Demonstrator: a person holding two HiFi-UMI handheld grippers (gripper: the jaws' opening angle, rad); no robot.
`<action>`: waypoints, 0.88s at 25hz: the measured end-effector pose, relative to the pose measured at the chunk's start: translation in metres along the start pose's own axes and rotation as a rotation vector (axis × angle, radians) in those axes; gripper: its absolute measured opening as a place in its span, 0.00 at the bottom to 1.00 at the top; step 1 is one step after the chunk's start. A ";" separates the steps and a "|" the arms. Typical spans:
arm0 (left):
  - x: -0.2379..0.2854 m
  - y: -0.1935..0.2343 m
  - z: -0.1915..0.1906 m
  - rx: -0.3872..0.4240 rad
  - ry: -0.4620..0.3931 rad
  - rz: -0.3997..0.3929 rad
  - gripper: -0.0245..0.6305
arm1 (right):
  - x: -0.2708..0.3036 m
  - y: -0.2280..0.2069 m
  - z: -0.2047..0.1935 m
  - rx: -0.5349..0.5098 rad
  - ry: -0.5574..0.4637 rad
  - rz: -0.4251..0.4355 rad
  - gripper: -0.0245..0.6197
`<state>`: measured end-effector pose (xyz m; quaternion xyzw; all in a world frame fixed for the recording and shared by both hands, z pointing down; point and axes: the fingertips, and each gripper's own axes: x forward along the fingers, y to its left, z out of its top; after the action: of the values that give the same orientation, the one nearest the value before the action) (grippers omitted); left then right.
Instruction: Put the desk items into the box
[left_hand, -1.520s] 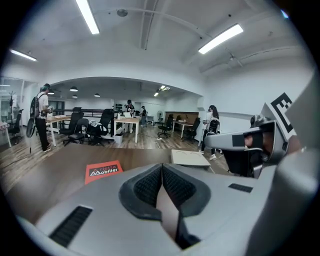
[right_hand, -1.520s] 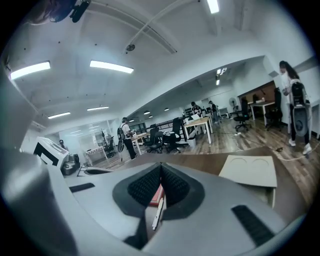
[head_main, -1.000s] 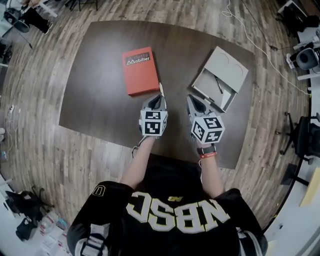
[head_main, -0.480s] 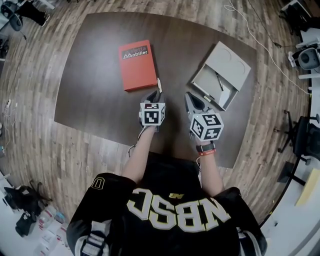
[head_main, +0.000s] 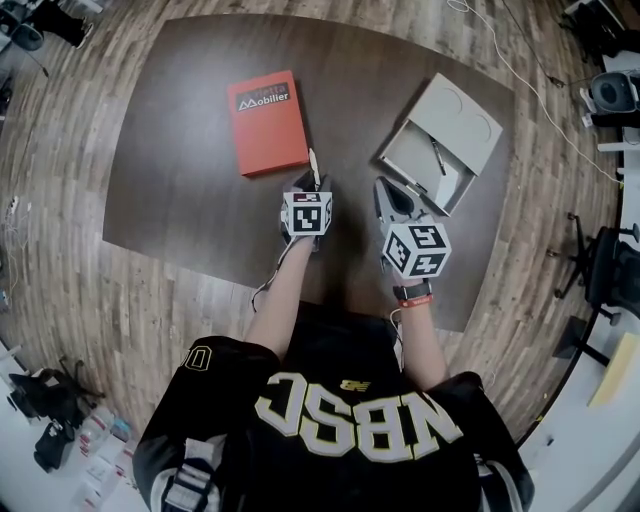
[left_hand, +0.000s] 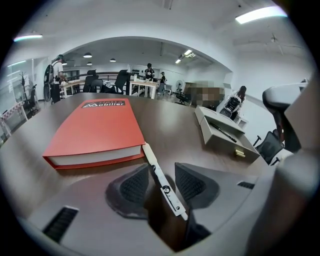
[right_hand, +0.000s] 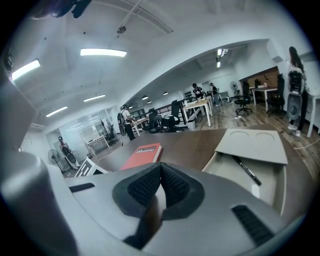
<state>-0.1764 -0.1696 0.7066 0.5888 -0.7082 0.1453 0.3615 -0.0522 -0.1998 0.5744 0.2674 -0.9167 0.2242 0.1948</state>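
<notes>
A thin white strip-shaped tool (left_hand: 162, 182) lies on the dark table between the jaws of my left gripper (left_hand: 161, 169). The jaws are opening and the pads stand off it on both sides. Its far end touches the near right corner of the red book (left_hand: 95, 135). In the head view the left gripper (head_main: 308, 183) sits just below the red book (head_main: 267, 122), with the white tool (head_main: 314, 165) sticking out ahead. My right gripper (head_main: 385, 190) is shut and empty, near the open grey box (head_main: 440, 145). A black pen (right_hand: 246, 170) lies inside the box.
The box lid (right_hand: 252, 146) lies open behind the tray. A small yellow piece (left_hand: 240, 153) rests in the box's near end. The table's front edge (head_main: 230, 270) runs close to the person's body. Office chairs and desks stand around, and a white cable (head_main: 520, 80) lies on the floor.
The left gripper has moved a little forward beside the book's corner and its jaws have opened off the white tool, which they gripped before. The right gripper has hardly moved.
</notes>
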 end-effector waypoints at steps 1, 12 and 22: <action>0.002 0.002 -0.001 0.002 0.001 0.008 0.30 | 0.000 -0.001 0.000 0.000 0.000 -0.002 0.05; 0.006 0.016 -0.003 0.020 0.018 0.071 0.11 | -0.004 -0.009 0.008 0.034 -0.028 -0.015 0.05; -0.004 0.010 0.000 0.064 0.026 0.027 0.11 | -0.007 -0.008 0.006 0.058 -0.026 -0.029 0.05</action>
<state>-0.1860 -0.1639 0.7057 0.5885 -0.7064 0.1802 0.3495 -0.0433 -0.2059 0.5690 0.2892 -0.9082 0.2444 0.1783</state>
